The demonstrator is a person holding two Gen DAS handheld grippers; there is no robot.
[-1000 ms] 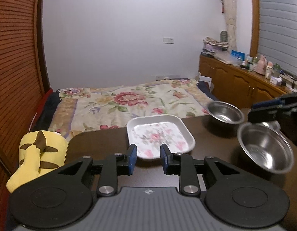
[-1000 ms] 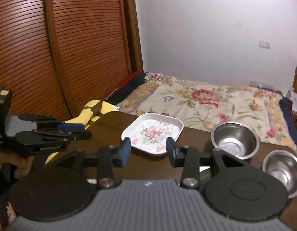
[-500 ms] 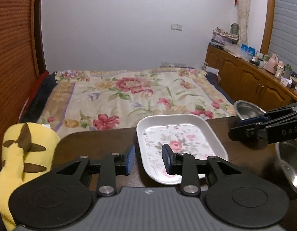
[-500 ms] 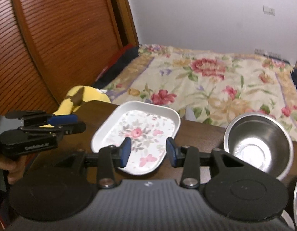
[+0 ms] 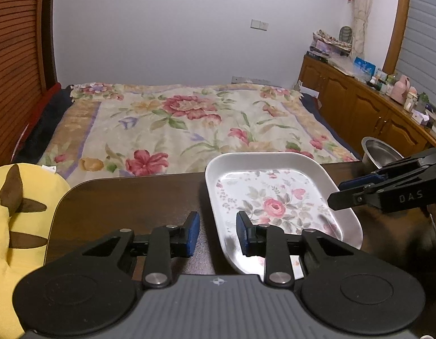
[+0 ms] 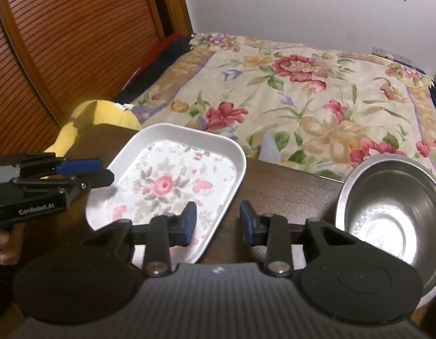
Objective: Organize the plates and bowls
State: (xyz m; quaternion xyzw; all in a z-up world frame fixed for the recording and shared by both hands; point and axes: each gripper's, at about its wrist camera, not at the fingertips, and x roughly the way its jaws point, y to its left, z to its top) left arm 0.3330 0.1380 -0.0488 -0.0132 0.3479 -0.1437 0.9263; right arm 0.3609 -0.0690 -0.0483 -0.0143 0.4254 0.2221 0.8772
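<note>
A white rectangular plate with a rose print (image 5: pixel 274 197) (image 6: pixel 172 180) lies on the dark wooden table (image 5: pixel 127 203) (image 6: pixel 288 186). My left gripper (image 5: pixel 217 234) (image 6: pixel 103 171) straddles the plate's left rim. Its jaws are closing, with the rim between them and a gap still showing at each pad. My right gripper (image 6: pixel 216 221) (image 5: pixel 335 195) straddles the opposite rim in the same way, its jaws also closing without pressing on it. A steel bowl (image 6: pixel 387 212) (image 5: pixel 379 152) stands on the table to the right of the plate.
A yellow plush toy (image 5: pixel 9 212) (image 6: pixel 105 113) lies off the table's left corner. A bed with a floral cover (image 5: pixel 189 124) runs beyond the far edge. A wooden cabinet (image 5: pixel 359 107) with clutter lines the right wall. A person's hand (image 6: pixel 6 243) holds the left gripper.
Both grippers came down and forward to the plate, from in front of it to straddling its two side rims. The right jaws have narrowed.
</note>
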